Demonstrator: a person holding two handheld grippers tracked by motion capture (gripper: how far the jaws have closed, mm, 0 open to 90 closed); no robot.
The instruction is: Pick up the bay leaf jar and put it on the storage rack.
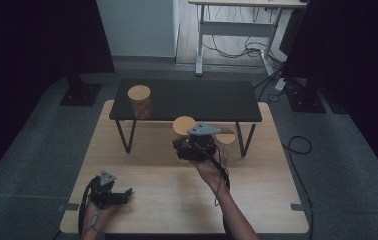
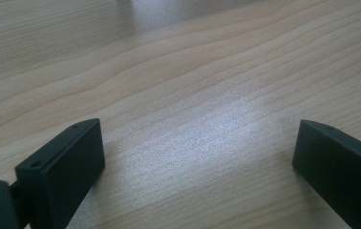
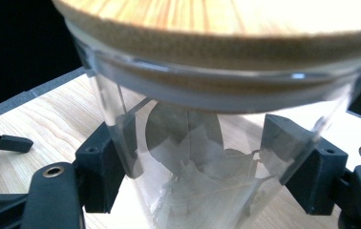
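You are gripping the glass jar (image 3: 207, 157) upright in your right gripper (image 1: 193, 148), jaws clamped on its wall below the wooden lid (image 1: 184, 125), just before the black shelf (image 1: 187, 102). Your left gripper (image 1: 111, 194) is resting wide open and empty on the tabletop (image 1: 167, 200).

Glass jar (image 3: 207, 157), wooden lid, upright, lifted

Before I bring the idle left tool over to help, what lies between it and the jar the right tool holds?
Bare wooden tabletop in the high view; nothing lies between the left tool and the jar.
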